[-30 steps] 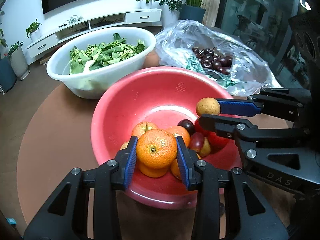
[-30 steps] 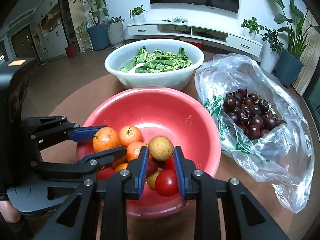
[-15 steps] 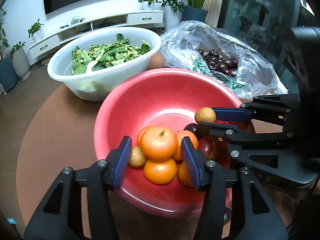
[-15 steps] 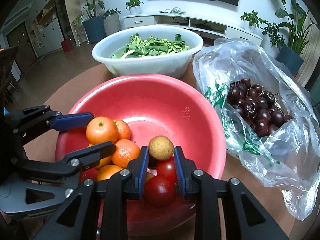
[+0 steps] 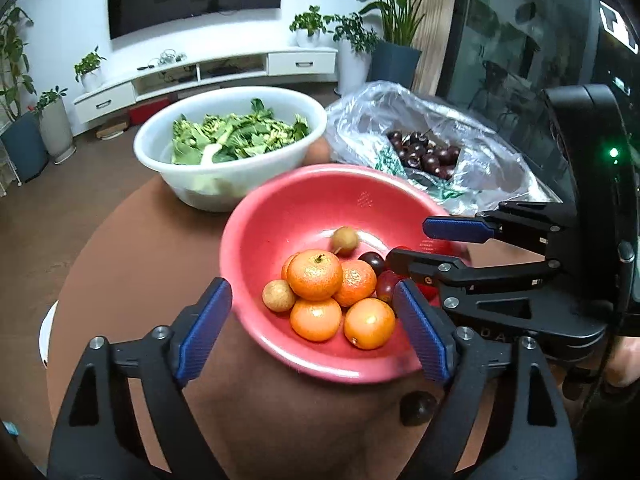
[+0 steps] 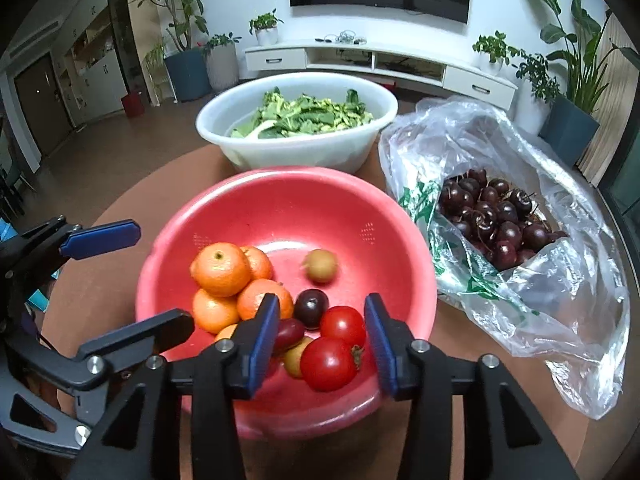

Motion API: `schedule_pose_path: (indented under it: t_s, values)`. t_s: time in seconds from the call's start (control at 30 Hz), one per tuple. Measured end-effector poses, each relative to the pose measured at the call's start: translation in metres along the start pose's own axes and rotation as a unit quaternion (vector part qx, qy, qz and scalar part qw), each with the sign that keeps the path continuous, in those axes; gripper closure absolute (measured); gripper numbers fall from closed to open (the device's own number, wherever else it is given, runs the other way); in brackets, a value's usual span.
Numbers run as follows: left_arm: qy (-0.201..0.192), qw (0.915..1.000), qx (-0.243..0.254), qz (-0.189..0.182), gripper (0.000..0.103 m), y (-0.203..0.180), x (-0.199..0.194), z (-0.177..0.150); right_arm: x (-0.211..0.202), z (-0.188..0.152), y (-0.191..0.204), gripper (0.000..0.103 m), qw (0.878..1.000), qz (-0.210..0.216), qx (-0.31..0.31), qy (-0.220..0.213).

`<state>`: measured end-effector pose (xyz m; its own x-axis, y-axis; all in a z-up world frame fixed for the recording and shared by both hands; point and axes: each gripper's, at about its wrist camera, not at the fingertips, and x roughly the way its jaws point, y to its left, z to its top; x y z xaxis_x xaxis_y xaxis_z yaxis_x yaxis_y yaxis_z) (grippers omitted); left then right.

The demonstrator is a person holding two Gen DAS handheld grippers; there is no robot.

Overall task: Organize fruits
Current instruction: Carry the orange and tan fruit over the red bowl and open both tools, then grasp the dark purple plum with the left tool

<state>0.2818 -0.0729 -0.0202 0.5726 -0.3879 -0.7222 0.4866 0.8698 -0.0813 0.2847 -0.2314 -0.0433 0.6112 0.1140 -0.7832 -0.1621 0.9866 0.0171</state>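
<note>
both tongs have let go since a second ago: the orange (image 5: 315, 275) now sits on the pile and the longan (image 6: 321, 265) lies loose on the red basin (image 5: 256, 220) floor. left gripper (image 5: 316, 330) gapes wide, empty, the mandarins just ahead between its pads. right gripper (image 6: 320, 336) also spread, empty, over the tomatoes (image 6: 334, 354). risk: the stacked orange may roll off, or a stray cherry (image 5: 418, 408) beneath the left tongs gets knocked. only partial letters show on the right tong's frame.

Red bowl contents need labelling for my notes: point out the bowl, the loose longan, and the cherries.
red bowl (image 6: 288, 188), right wrist view, bare far rim.
loose longan (image 6: 321, 265), right wrist view, middle of its skin.
cherries (image 6: 494, 216), right wrist view, middle of the pile.
</note>
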Motion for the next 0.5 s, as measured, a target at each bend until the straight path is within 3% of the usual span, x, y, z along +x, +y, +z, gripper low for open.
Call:
schedule_pose_path:
  t_s: [0.13, 0.2, 0.5]
  values:
    - [-0.018, 0.9998, -0.007, -0.002, 0.010, -0.004, -0.023, -0.011, -0.015, -0.005, 0.007, 0.055, 1.000, 0.002, -0.005, -0.012]
    - [-0.017, 0.9998, -0.006, -0.004, 0.009, -0.008, -0.031, -0.020, -0.024, -0.010, 0.010, 0.054, 1.000, 0.006, -0.005, -0.019]
    - [0.032, 0.9993, 0.013, -0.014, 0.009, -0.033, -0.024, -0.074, -0.068, -0.065, -0.003, 0.044, 0.997, 0.022, 0.049, -0.049]
